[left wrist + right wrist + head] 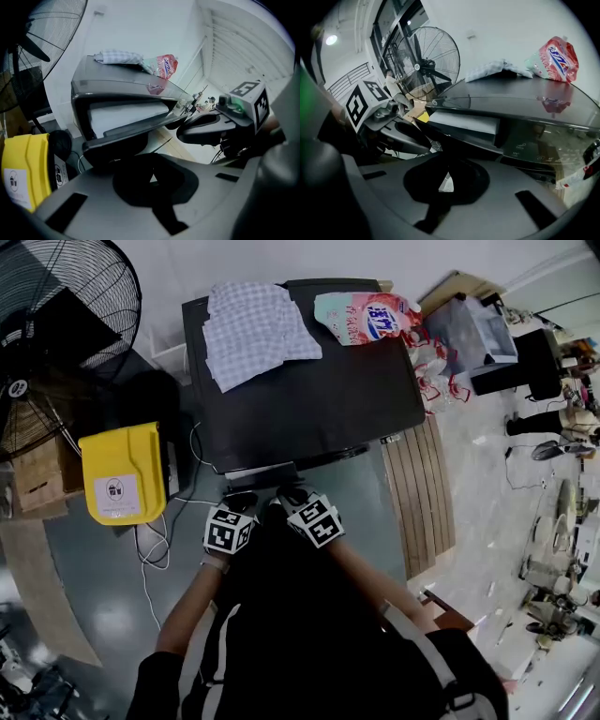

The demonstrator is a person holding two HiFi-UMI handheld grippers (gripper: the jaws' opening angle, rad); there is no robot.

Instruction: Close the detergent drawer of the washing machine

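Two tools point(151, 182) point(444, 183) shut; one drawer point(261, 474) seemingly open

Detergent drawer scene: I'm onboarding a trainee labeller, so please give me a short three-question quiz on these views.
1. True or false: the detergent drawer sits flush in the washing machine.
2. What lies on the machine's top along with the checked cloth? A) a detergent pouch B) a kettle C) a laundry basket
3. Fill in: the jaws of the left gripper and of the right gripper are both ____.

Key: 1 false, it stands pulled out at the front; 2 A; 3 shut, with nothing between them.
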